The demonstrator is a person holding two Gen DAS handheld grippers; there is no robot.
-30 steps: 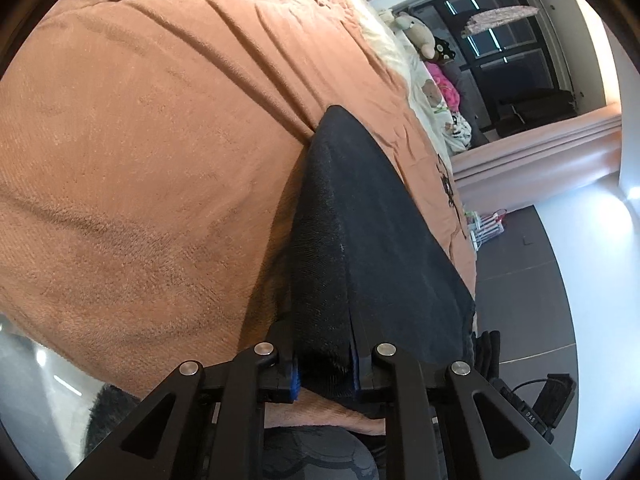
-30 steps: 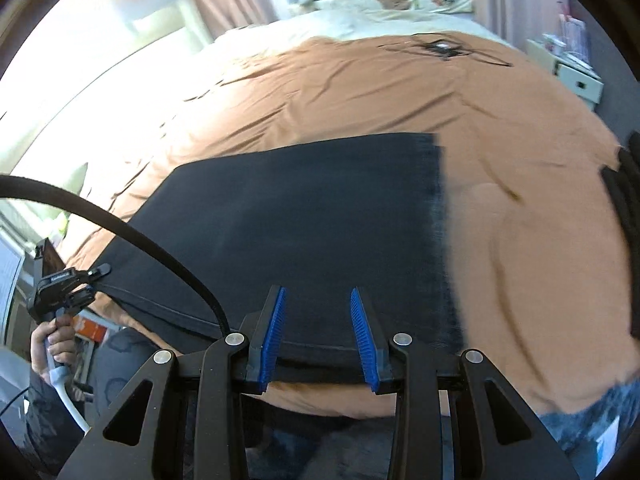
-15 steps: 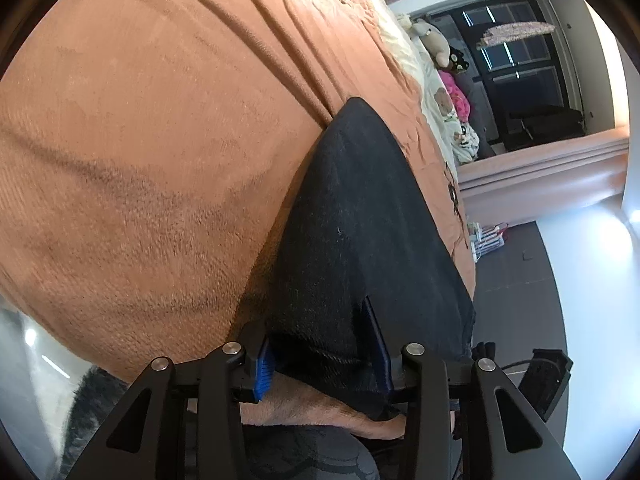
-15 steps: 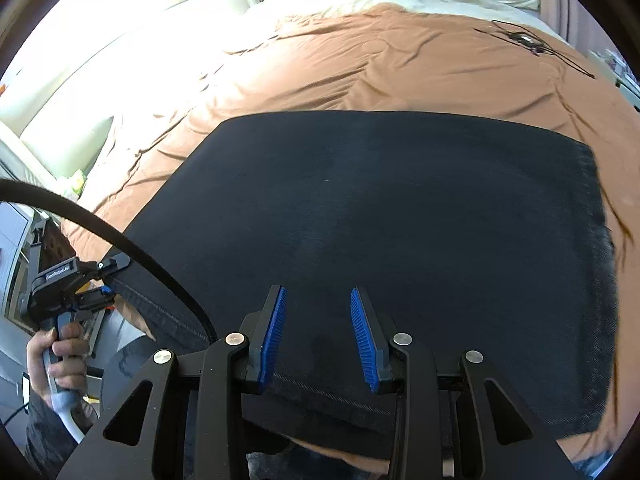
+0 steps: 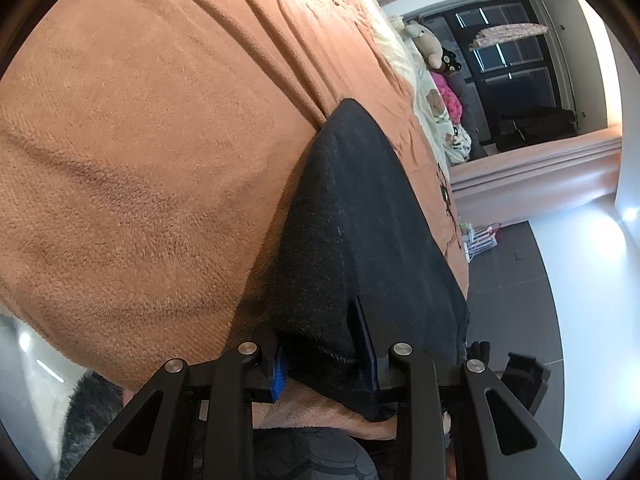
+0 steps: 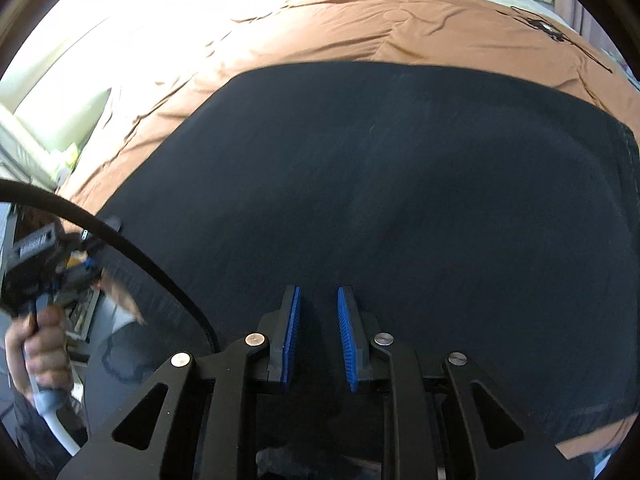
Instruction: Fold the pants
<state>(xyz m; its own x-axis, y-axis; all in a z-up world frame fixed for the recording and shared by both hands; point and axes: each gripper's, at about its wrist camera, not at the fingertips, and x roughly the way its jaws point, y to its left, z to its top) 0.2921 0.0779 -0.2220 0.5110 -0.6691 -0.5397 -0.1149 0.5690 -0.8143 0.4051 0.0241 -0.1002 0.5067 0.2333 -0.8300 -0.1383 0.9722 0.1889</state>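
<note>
Both grippers work the dark pants (image 6: pixel 380 200) at the bed's (image 5: pixel 140 160) near edge. The left gripper (image 5: pixel 326 354), jaws just narrowing, clamps a thick end. The right gripper (image 6: pixel 318 336) has dropped onto the cloth, jaws closing but apart, gripping nothing; another fold looks imminent.

Right tongs (image 6: pixel 318 334) now lower over the dark pants (image 6: pixel 400 200), blue pads narrowed, nothing between. Left tongs (image 5: pixel 326 360) reopened, then closing around the pants' edge.

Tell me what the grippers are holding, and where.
The left gripper, jaws just closing, pinches the dark denim pants at their near edge. The right gripper, also just closing, holds nothing.
</note>
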